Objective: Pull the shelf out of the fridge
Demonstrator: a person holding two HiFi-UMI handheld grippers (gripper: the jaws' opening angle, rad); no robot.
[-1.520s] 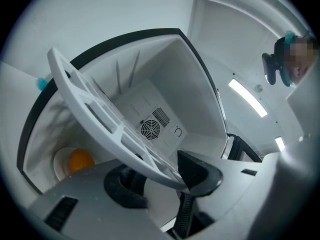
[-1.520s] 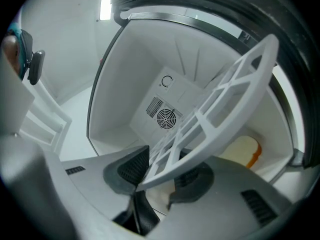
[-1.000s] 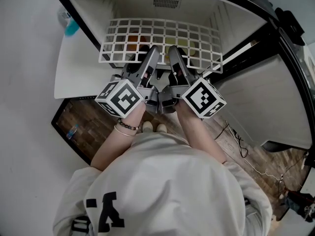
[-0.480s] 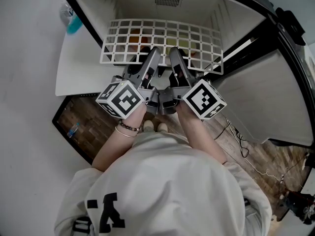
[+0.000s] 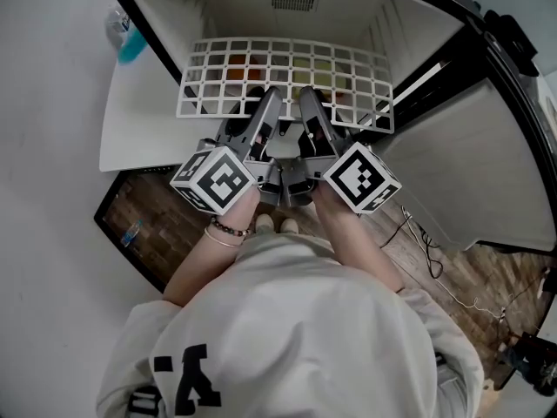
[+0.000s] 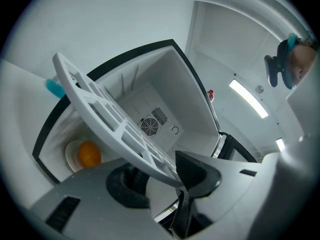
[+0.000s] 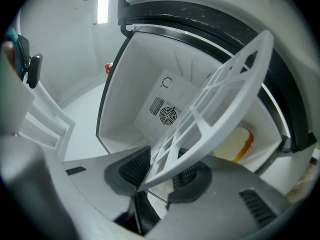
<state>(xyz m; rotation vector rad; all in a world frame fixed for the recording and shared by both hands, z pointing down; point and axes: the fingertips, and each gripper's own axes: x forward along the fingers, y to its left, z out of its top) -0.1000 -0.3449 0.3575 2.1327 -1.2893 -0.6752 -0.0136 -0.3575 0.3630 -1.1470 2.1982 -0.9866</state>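
Left gripper [image 5: 271,100] and right gripper [image 5: 306,96] both clamp the shelf [image 5: 287,62] by its front edge; it stretches away into the fridge [image 5: 209,7].

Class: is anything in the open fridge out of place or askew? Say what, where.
The white plastic lattice shelf juts past the front of the white fridge, its near edge clamped by the left tool and right tool.

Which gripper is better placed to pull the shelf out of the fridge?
Right, but barely. Both have just been closing on the shelf rim. The right gripper has it squarely between its fingers; the left gripper holds it at a slant.
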